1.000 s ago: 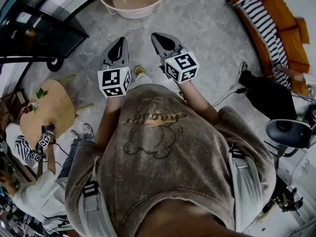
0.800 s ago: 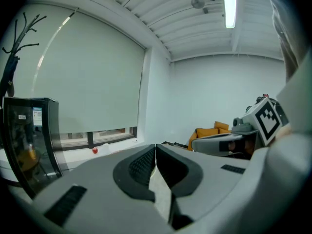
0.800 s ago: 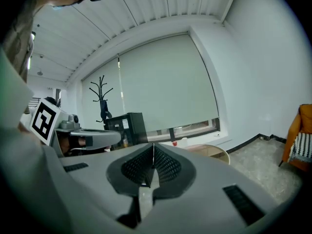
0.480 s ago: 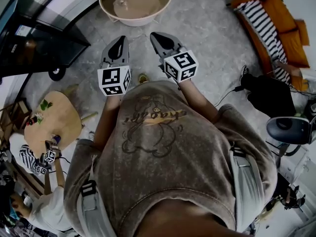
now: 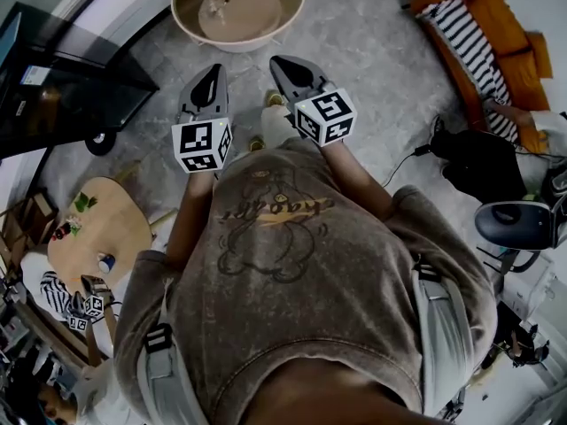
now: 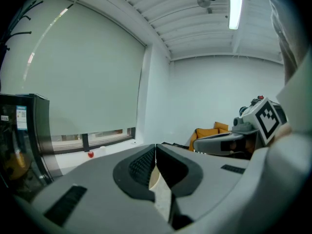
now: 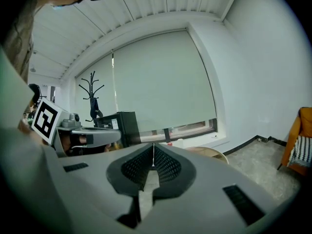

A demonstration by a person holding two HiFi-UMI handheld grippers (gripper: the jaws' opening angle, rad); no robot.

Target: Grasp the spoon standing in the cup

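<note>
I hold both grippers level in front of my chest, side by side and pointing ahead. The left gripper is shut with nothing between its jaws. My right gripper is shut and empty too. Ahead on the floor stands a round beige table with a raised rim. A small clear object stands on it, too small to tell whether it is the cup with the spoon. Both grippers are well short of that table. Each gripper view shows the other gripper alongside.
A black cabinet stands at the left, an orange sofa with a striped cushion at the right. A black bag and a chair sit nearer right. At lower left another person with grippers works at a wooden table.
The round table has come a little nearer in the head view, and the wooden table at the left has slid back toward me. Both grippers stay shut and side by side.
</note>
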